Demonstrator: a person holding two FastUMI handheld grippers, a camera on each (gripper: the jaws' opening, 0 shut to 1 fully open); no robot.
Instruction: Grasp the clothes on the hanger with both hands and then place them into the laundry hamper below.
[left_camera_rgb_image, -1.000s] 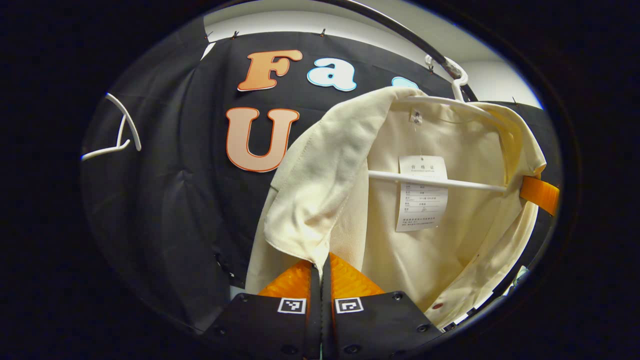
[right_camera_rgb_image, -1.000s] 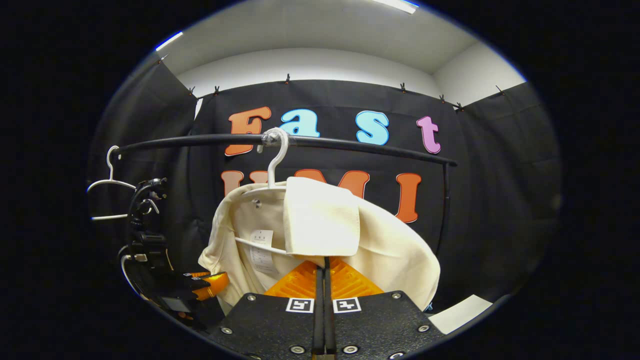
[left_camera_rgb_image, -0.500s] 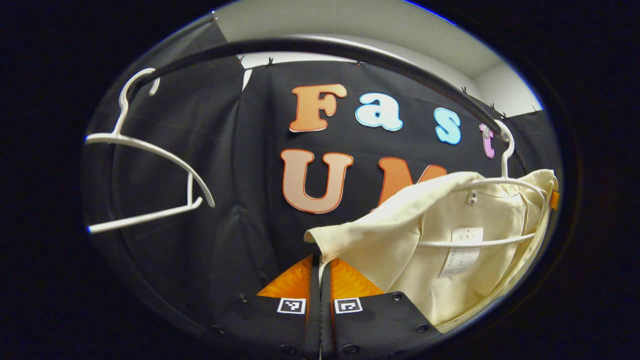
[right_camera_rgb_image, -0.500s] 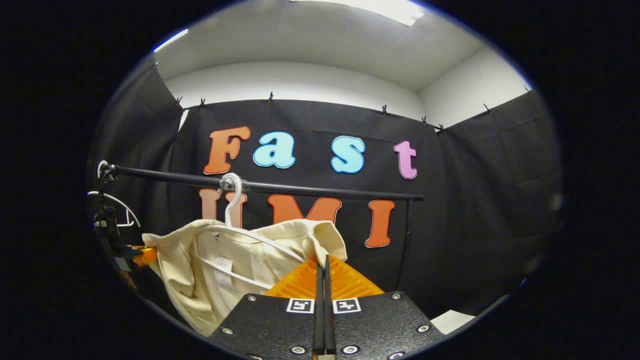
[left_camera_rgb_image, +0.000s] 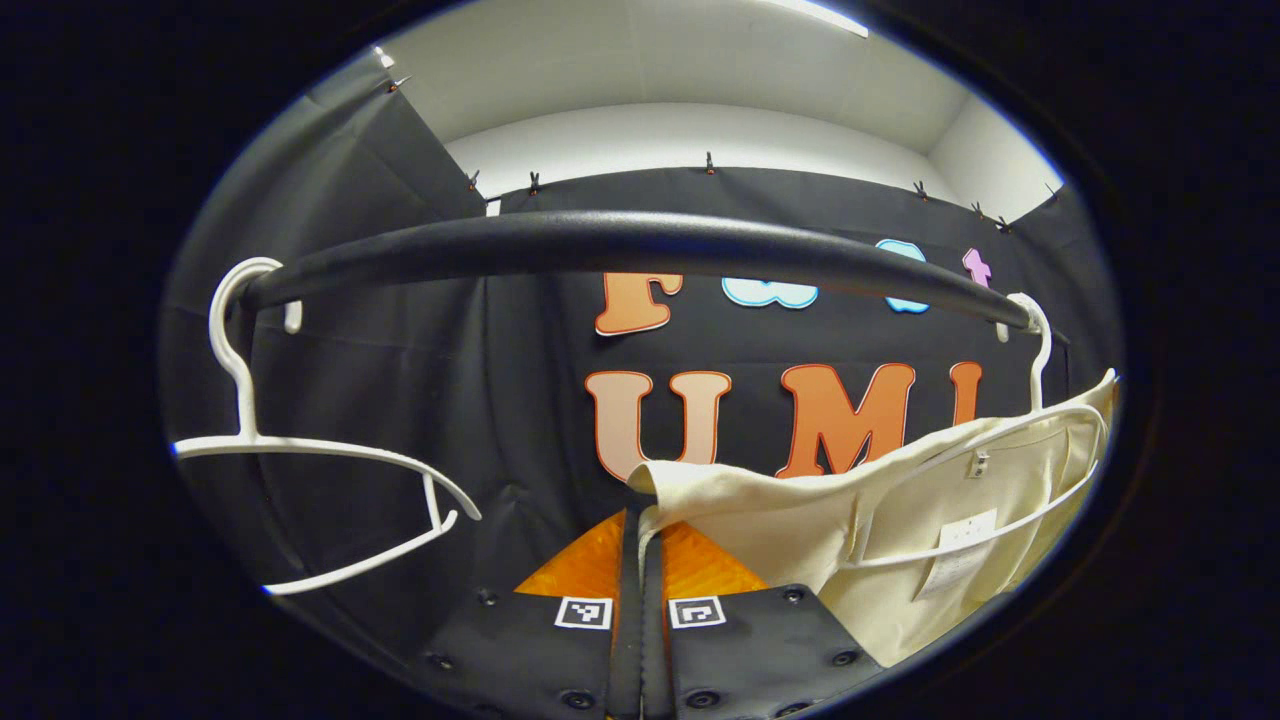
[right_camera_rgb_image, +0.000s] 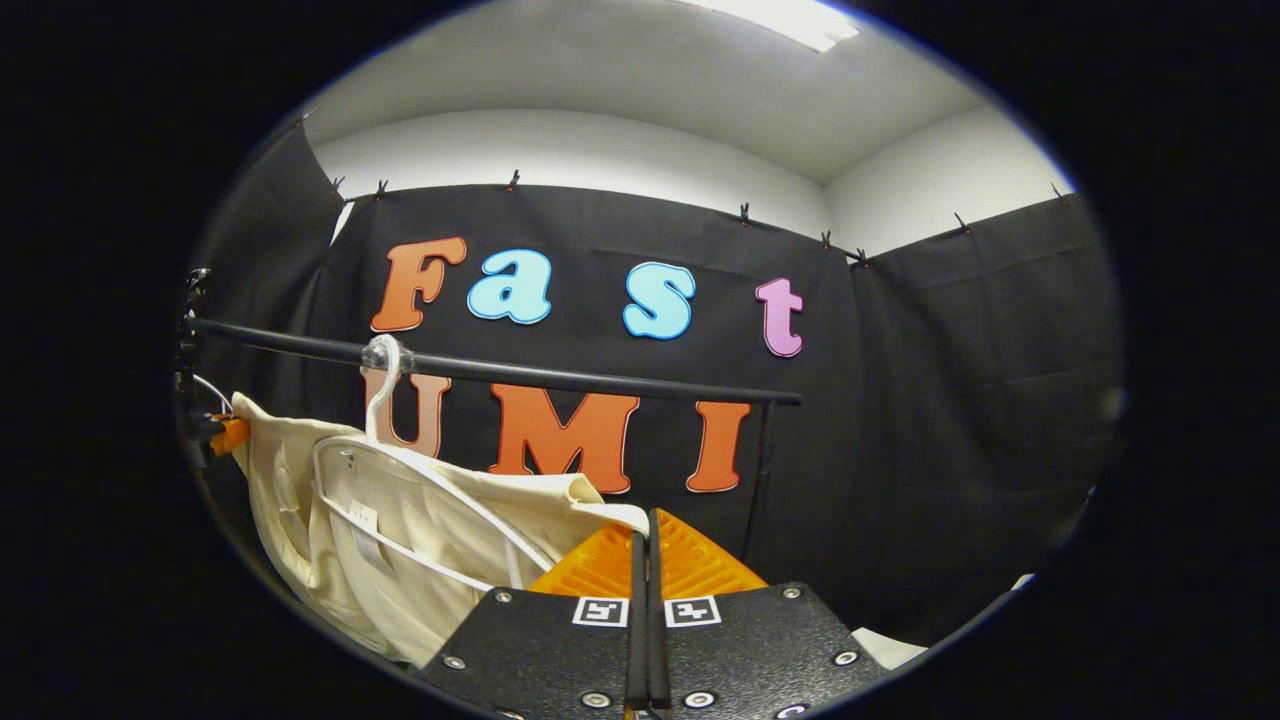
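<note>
In the left gripper view the left gripper (left_camera_rgb_image: 641, 520) has its fingers pressed together on an edge of the cream shirt (left_camera_rgb_image: 800, 520); the cloth runs from that pinch out to the right, where the garment hangs open around a white hanger (left_camera_rgb_image: 1000, 440) hooked on the black rail (left_camera_rgb_image: 620, 240); a paper tag (left_camera_rgb_image: 955, 555) shows inside the shirt; a second, bare white hanger (left_camera_rgb_image: 300, 450) hangs from the same rail to the left, well apart from the shirt.

In the right gripper view the right gripper (right_camera_rgb_image: 643, 525) is likewise clamped with both fingers on a cream fold of the shirt (right_camera_rgb_image: 330, 520); the fabric stretches away to the left and sags below the hanger (right_camera_rgb_image: 400, 470), whose hook sits over the rail (right_camera_rgb_image: 500, 370); at the far left edge the other gripper (right_camera_rgb_image: 228, 435) is seen touching the shirt's opposite edge; the garment is thus spread between both grippers, near the height of the rail.
</note>
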